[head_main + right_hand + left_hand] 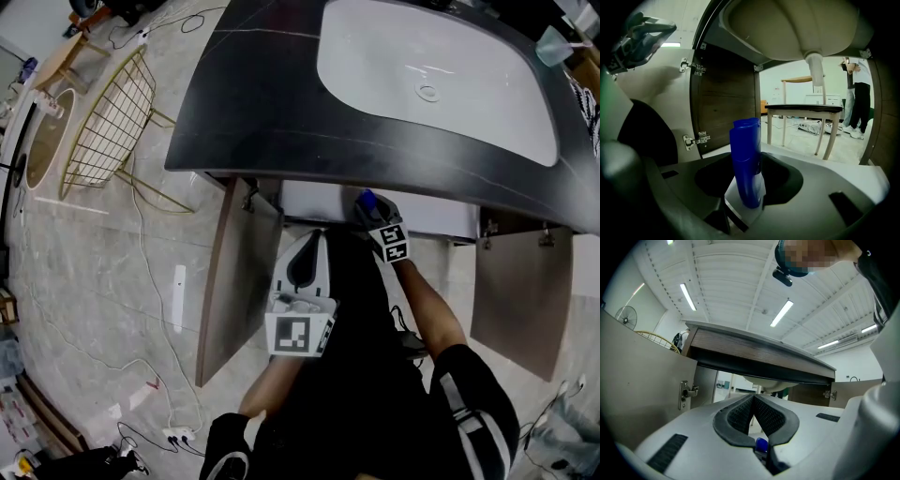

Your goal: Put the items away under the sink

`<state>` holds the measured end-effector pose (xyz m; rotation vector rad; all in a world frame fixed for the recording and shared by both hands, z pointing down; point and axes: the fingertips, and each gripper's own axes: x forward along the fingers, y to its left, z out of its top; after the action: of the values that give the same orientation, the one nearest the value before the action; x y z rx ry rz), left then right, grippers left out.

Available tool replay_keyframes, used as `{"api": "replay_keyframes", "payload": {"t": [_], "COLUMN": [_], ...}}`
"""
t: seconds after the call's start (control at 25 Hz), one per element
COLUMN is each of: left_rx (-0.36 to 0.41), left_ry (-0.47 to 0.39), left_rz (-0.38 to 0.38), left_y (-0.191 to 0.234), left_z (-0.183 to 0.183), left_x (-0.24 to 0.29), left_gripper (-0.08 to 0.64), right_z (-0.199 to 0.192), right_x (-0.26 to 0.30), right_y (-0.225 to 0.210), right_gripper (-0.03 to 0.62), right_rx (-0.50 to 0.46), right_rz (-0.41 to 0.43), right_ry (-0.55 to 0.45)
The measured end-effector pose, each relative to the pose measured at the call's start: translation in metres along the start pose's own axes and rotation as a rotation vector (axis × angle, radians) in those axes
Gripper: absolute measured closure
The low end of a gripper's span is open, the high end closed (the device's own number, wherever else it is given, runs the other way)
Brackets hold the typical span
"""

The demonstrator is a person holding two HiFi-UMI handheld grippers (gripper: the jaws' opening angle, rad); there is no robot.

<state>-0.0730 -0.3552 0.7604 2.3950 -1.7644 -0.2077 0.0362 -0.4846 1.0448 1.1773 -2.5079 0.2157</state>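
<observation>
left tongs [753,401] pressed together, empty; right tongs [749,180] pinch blue plastic bottle [745,150] low, cap 12 o'clock; likely light, slippery, mid-body hold steadier.

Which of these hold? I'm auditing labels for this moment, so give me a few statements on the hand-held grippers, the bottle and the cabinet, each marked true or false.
1. The right hand-held gripper is shut on a blue bottle. True.
2. The left hand-held gripper also holds a bottle. False: its jaws are together with nothing between them.
3. Both cabinet doors below the sink stand open. True.
4. The countertop is white. False: it is dark; only the sink basin is white.
</observation>
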Motion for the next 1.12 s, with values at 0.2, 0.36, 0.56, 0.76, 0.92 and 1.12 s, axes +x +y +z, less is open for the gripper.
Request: {"api": "replay_keyframes", "payload": {"t": [0.2,0.36,0.56,0.76,0.92,1.12], "left_rx": [0.049,0.052,0.085,0.058,0.021,-0.005], "left_ry": [0.021,0.014,0.018,0.037,0.080,0.147], "left_rz": [-0.022,-0.024,-0.033,-0.041,-0.037,-0.027], "left_y": [-0.009,-0.021,-0.033,-0.040,-0.050,-0.054], "left_z": [-0.006,-0.002,0.000,0.007,0.030,0.081], "left_x": [-0.005,-0.009,-0.012,0.003,0.006,-0.013], "left_gripper": [0.545,0.546,0.545,0.546,0.546,0.545], "right_z": [-0.007,-0.005,-0.001,0.008,0.026,0.057], "right_x": [-0.004,-0.022,-0.063,-0.102,-0.130,-0.171], "right_y": [-0.001,-0.002,-0.006,-0.020,-0.021,0.001], "right_gripper": [0.425,0.414,0.430,0.574,0.580,0.580], "right_rx": [0.016,0.042,0.087,0.162,0.206,0.213], "right_rz": [-0.003,0.003,0.011,-0.025,-0.051,-0.082], "right_ry": [0.031,0.026,0.043,0.092,0.175,0.302]}}
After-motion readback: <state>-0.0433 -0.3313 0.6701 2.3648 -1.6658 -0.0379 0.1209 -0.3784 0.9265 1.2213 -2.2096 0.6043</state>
